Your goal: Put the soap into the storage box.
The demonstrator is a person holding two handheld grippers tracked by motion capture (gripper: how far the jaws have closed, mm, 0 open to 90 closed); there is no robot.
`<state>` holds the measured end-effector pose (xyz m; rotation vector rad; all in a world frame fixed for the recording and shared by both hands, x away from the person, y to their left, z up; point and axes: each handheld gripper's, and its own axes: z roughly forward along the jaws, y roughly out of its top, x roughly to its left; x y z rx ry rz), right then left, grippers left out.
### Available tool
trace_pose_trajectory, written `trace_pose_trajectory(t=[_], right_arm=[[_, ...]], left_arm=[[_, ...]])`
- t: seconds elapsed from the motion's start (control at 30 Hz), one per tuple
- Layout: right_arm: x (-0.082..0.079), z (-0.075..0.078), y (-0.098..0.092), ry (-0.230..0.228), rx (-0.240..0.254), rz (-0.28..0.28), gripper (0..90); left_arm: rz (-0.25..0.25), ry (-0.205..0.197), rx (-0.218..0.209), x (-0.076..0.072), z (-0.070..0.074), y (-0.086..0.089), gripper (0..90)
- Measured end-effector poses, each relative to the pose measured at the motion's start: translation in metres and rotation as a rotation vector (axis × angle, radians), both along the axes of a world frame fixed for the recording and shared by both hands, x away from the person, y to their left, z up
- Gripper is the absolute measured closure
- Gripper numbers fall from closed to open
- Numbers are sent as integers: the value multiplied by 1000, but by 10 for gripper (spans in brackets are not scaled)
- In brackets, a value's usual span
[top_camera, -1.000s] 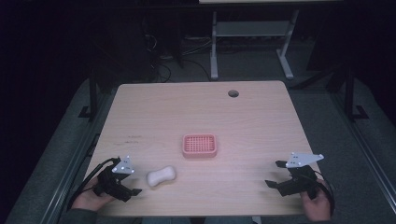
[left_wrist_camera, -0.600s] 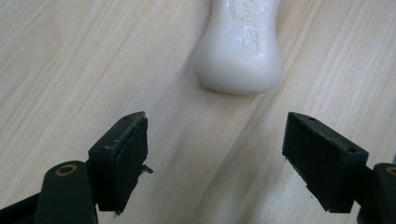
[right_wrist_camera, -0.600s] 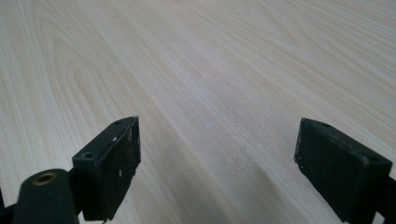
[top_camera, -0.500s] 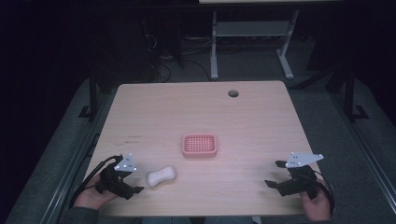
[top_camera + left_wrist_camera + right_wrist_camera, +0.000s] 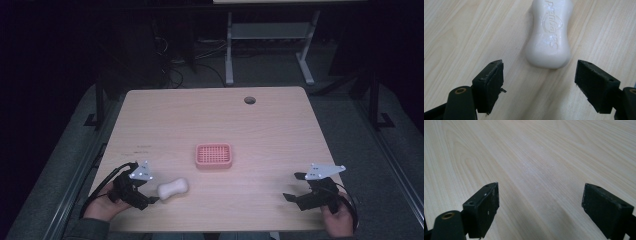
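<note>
Left gripper (image 5: 150,196) moved up to soap bar (image 5: 550,35), fingers (image 5: 489,86) wide apart, holding nothing

On the wooden surface (image 5: 210,120) a pale soap bar (image 5: 173,188) lies just beside the left gripper (image 5: 150,198) — its jaws point at it. A pink dish (image 5: 214,155) sits mid-surface; the right gripper (image 5: 295,187) rests well apart — near the front edge.
</note>
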<state>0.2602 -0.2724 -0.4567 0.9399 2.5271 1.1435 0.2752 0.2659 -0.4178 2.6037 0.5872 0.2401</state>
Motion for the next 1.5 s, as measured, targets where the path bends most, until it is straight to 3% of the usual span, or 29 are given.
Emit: trace_pose_trajectory(t=[0.73, 1.5], right_arm=[[0, 0, 0, 1, 3, 2, 142], [1, 0, 0, 1, 6, 3, 142]], left_arm=[[-52, 28, 23, 13, -2, -26, 234], [-72, 47, 48, 21, -4, -42, 240]])
